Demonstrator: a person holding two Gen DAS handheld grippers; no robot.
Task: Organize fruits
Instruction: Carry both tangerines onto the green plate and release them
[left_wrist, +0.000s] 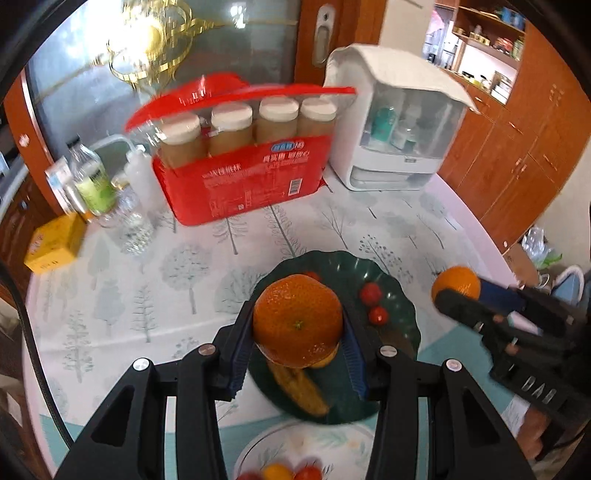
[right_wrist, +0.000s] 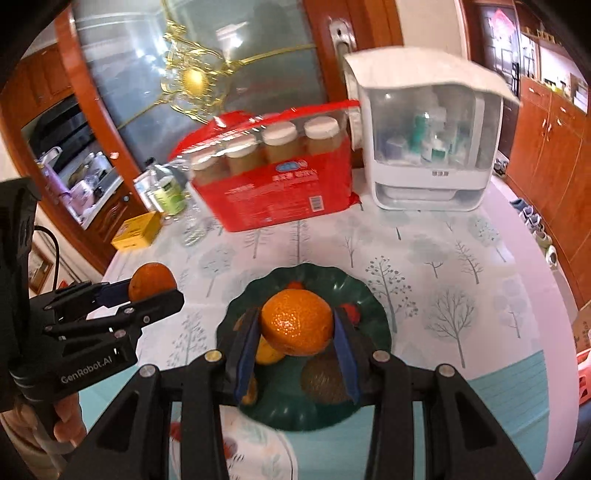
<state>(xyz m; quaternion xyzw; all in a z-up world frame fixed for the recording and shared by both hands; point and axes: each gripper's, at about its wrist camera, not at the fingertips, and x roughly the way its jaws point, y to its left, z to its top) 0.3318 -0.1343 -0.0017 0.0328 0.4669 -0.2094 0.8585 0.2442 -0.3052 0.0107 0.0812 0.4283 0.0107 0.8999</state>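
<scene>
Left gripper (left_wrist: 297, 354): jaws clamped on a round orange mandarin (left_wrist: 297, 320), held over the dark green scalloped plate (left_wrist: 400, 295) for release
Right gripper (right_wrist: 295, 356): jaws clamped on a second orange mandarin (right_wrist: 296, 322), same plate
Surface: tree-print tablecloth (left_wrist: 122, 288); red bottle pack (left_wrist: 251, 173) at 12 o'clock

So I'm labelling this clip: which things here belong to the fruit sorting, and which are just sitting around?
Part of the job:
left gripper and its orange
right gripper and its orange
green plate
cherry tomatoes
banana

Just lying about:
red bottle pack
white appliance
yellow box
</scene>
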